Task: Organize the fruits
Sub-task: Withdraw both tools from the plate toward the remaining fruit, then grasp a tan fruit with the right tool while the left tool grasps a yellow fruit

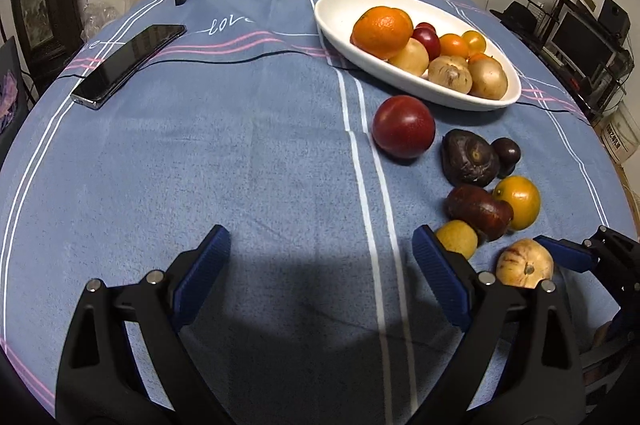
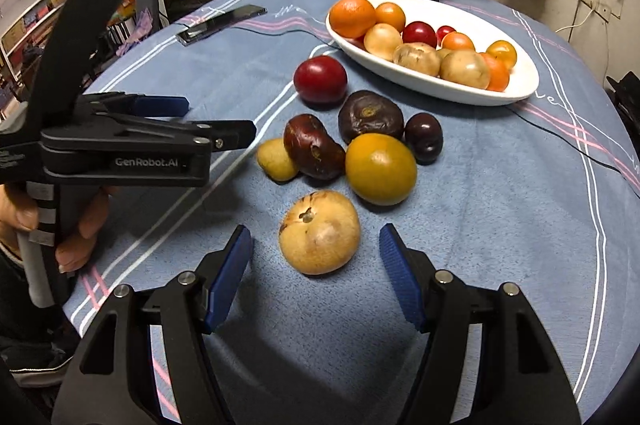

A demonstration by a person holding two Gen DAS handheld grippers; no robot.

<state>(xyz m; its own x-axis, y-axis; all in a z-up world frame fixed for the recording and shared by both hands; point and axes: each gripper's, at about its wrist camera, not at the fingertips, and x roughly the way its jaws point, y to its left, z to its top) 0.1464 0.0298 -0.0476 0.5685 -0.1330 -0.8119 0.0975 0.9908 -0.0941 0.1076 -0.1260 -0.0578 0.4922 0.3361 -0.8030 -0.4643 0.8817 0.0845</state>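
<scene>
Between the blue pads of the right gripper (image 2: 316, 275), at 12 o'clock from the tips, lies the tan round fruit (image 2: 319, 232) on the blue tablecloth (image 2: 500, 225). The jaws stand roughly half open and hold nothing; each pad is clear of the fruit's sides.

Handling, as judged: the tan round fruit appears firm, light and smooth-skinned, with a dark dimple and bruise marks on top. It is likely to roll if pushed from one side. Take hold across its widest part, one pad at 3 o'clock and one at 9 o'clock, below the dimple. Close gently; the skin may mark.

The left gripper (image 1: 322, 259) stands wide open and empty over bare cloth, with the loose fruit at its 2 o'clock.

Outward from the tan round fruit, in the right wrist view:
- 1 o'clock: yellow-orange fruit (image 2: 380, 169), just beside it.
- 11 o'clock: brown elongated fruit (image 2: 312, 147) and small yellow fruit (image 2: 276, 159), touching each other.
- 12 o'clock: dark wrinkled fruit (image 2: 370, 117), dark plum (image 2: 424, 137), red plum (image 2: 320, 79).
- Beyond, toward 1 o'clock: white oval dish (image 2: 520, 89), already part filled with fruit.

A phone (image 2: 220, 23) lies at 11 o'clock, well apart.
</scene>
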